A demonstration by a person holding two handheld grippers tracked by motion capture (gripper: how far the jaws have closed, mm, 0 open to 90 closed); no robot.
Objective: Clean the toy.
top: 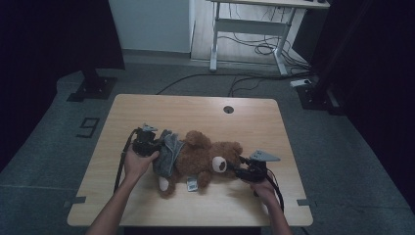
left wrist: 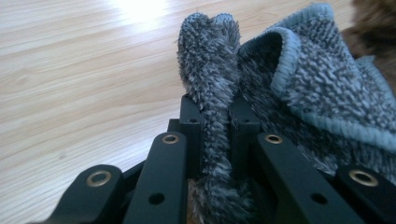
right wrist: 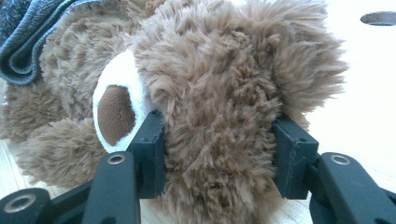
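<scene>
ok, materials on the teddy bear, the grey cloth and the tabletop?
Teddy bear: shaggy brown plush, long matte pile; paler short-pile muzzle.
Grey cloth: looks like microfibre or terry, short looped pile, smooth blue-grey bound edge.
Tabletop: pale wood grain with a soft sheen; laminate or veneer, can't tell which.

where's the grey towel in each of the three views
High view: the grey towel lies left of centre, over the teddy bear's lower body, at the left gripper.
Left gripper view: centre and right, a fold pinched between the jaws.
Right gripper view: top left corner, on the bear.
Shared landmark: the bear's brown fur beside the towel.
</scene>
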